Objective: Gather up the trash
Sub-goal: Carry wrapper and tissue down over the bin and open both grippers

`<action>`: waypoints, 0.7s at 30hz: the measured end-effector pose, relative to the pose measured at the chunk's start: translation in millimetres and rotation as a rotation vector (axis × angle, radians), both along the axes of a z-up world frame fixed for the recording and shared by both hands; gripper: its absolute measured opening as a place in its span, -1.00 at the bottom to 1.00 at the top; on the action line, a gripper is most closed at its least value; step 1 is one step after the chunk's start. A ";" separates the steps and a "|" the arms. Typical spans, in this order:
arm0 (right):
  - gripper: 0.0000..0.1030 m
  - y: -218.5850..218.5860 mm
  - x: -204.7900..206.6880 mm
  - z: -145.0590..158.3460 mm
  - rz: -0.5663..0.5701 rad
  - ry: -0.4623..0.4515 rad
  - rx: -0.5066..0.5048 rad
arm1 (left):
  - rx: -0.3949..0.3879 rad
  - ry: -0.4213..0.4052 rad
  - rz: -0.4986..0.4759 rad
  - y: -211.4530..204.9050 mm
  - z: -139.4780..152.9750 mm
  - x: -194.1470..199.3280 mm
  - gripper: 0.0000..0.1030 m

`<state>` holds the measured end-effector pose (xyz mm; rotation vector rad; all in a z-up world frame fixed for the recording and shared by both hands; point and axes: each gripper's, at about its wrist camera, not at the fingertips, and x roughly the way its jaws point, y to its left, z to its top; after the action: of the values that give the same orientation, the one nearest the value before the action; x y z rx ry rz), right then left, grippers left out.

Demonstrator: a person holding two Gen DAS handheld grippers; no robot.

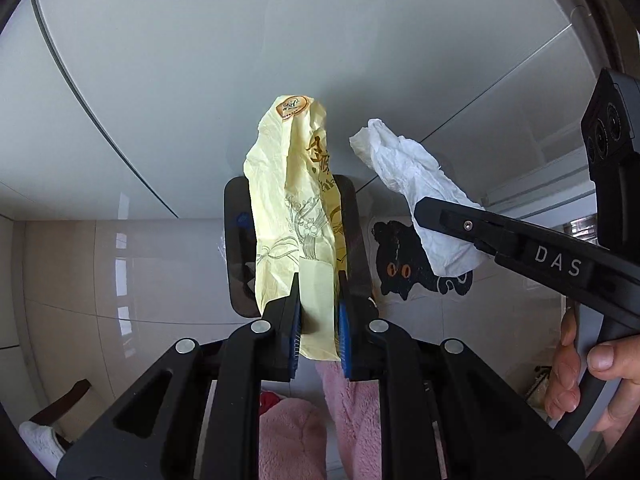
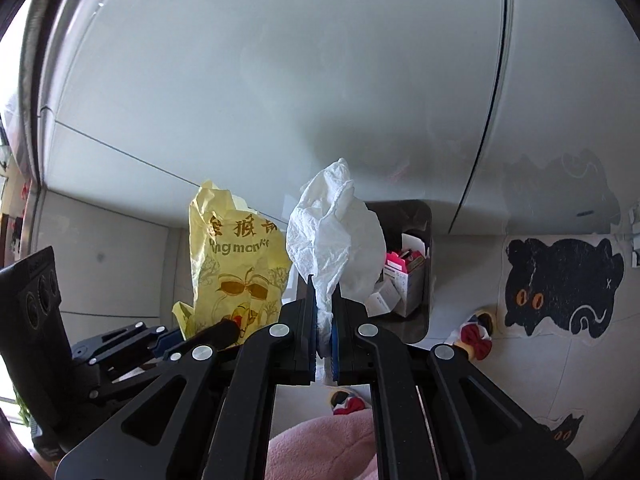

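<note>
My left gripper is shut on a crumpled pale yellow wrapper with brown print, held up in front of a dark trash bin. My right gripper is shut on a crumpled white tissue; in the left wrist view the tissue shows at the right with the right gripper's fingers closed on it. The yellow wrapper shows left of the tissue in the right wrist view. The bin, behind the tissue, holds small white and pink boxes.
A white cabinet front rises behind the bin. A black cat floor mat lies on the tiled floor to the right; it also shows in the left wrist view. Pink fleece is below. Slippers lie near the mat.
</note>
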<state>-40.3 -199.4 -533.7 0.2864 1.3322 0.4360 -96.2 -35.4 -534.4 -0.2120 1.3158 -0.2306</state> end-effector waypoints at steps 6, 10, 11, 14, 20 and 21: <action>-0.85 10.5 14.7 -29.3 -0.023 0.044 -0.003 | 0.001 0.028 -0.007 -0.8 -32.1 10.4 -0.73; -0.58 9.7 20.2 -33.8 -0.062 0.070 -0.004 | 0.003 0.049 0.012 4.4 -43.8 7.2 -0.10; -0.08 8.3 21.2 -32.9 -0.075 0.067 0.000 | 0.009 0.037 0.022 7.0 -42.6 6.4 -0.01; 0.31 3.5 23.8 -25.9 -0.107 0.055 0.009 | 0.018 0.033 0.020 12.1 -39.8 4.4 0.04; 0.31 2.6 27.7 0.8 -0.122 0.030 0.008 | 0.018 0.021 0.020 20.1 -17.1 10.6 0.06; 0.33 2.7 26.8 7.4 -0.120 0.023 0.005 | 0.015 0.015 0.022 21.1 -10.4 8.7 0.06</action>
<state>-13.6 -196.7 -526.3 0.3745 1.3287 0.3357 -87.6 -14.3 -544.8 -0.2158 1.3294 -0.2001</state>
